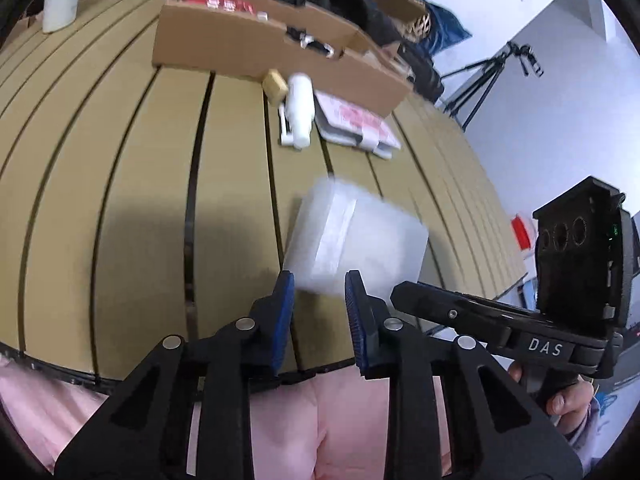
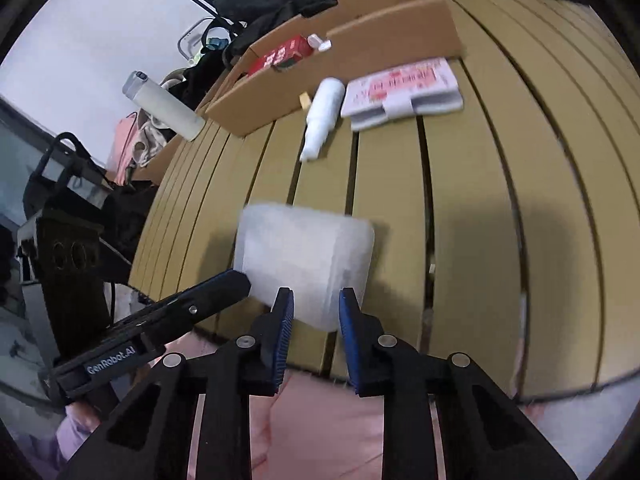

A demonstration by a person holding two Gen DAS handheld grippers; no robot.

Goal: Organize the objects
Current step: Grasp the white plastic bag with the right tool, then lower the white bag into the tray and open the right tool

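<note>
While both grippers hang over the near edge of the slatted table (image 1: 120, 200), neither grips anything; the left gripper (image 1: 319, 280) has its blue-padded jaws parted with a moderate gap, and the right gripper (image 2: 316, 298) stands likewise parted, its own view showing only air between the pads; the two tools sit close side by side, each showing in the other's view. Just ahead of both tips lies a blurred, frosted white box (image 1: 354, 240), resting on the slats near the table's front edge; whether either pad touches it I cannot tell. Farther back, well apart from the box, a white bottle (image 1: 300, 110) lies on its side, with a small tan block (image 1: 274, 84) just beside its far end; next to the bottle rests a flat white packet with red print (image 1: 356, 124). Behind these stands a long cardboard tray (image 1: 240, 48), holding a red carton (image 2: 282, 56); at the far corner lies a pale flask (image 2: 166, 106) beside the tray.
</note>
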